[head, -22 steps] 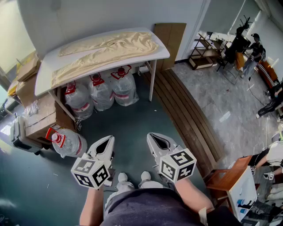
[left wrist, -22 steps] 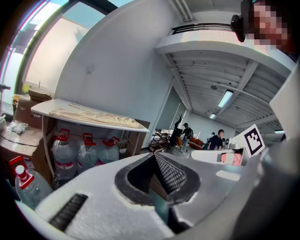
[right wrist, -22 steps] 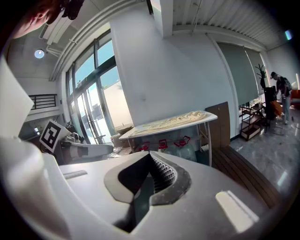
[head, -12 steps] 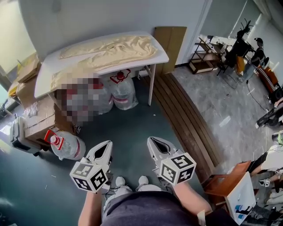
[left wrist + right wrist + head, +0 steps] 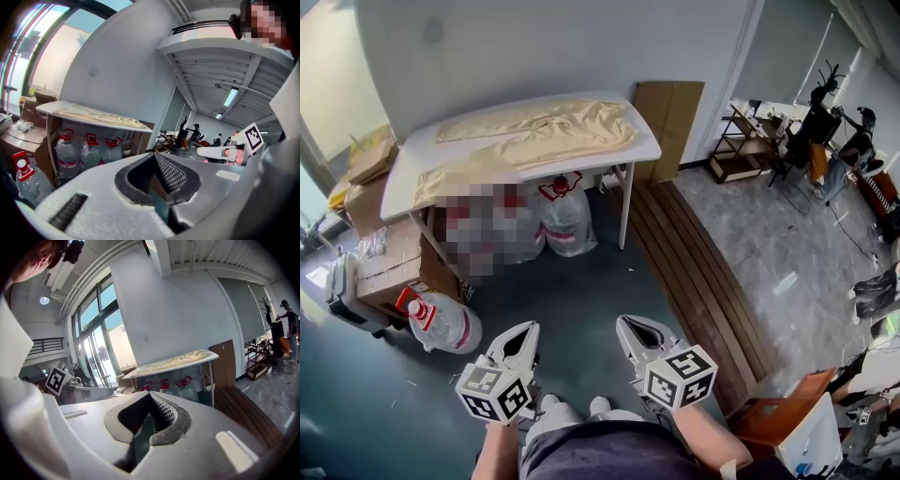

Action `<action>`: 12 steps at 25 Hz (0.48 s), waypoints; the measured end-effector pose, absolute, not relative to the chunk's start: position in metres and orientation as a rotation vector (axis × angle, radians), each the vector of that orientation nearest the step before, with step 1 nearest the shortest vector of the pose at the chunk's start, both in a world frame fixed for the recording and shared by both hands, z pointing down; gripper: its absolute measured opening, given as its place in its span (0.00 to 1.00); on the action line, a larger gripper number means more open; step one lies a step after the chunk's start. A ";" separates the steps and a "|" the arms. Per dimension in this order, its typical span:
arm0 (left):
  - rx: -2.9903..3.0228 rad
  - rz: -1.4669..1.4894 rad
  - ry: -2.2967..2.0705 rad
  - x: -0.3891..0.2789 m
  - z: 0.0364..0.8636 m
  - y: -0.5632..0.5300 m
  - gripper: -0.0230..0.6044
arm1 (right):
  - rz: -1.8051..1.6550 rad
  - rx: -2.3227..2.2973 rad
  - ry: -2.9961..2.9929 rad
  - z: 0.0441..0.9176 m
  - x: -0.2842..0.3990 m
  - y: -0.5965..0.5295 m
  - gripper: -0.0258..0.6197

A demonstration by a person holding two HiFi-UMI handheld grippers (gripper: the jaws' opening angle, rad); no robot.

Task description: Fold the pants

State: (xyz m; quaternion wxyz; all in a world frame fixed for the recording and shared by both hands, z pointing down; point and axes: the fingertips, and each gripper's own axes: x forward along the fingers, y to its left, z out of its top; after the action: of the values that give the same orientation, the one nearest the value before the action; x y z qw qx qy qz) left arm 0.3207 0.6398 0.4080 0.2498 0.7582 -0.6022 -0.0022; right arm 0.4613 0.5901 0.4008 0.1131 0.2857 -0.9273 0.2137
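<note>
Holds left gripper (image 5: 527, 330) and right gripper (image 5: 624, 324) pressed together, empty, well apart from white table (image 5: 648, 148). Notes pants (image 5: 525, 131) spread flat on it, reaching front-left edge; open floor (image 5: 577, 281) between.

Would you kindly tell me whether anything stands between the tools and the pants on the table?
Nothing visible does: only floor lies between the left tool, the right tool and the table with the pants. The bottles stand beneath it.
</note>
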 end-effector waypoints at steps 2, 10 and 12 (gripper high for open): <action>2.042 -0.014 -1.649 0.323 0.411 0.637 0.03 | 0.627 0.836 -2.707 0.405 0.468 0.583 0.03; 2.017 0.007 -1.699 0.307 0.410 0.616 0.03 | 0.674 0.825 -2.702 0.412 0.465 0.561 0.03; 2.029 0.012 -1.699 0.298 0.410 0.604 0.03 | 0.673 0.828 -2.704 0.412 0.457 0.550 0.03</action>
State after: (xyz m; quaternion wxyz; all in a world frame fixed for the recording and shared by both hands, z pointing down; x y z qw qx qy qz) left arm 0.2980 0.6042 0.4104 0.2450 0.7432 -0.6226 0.0044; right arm 0.4575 0.5502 0.4123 0.1170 0.2829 -0.9238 0.2299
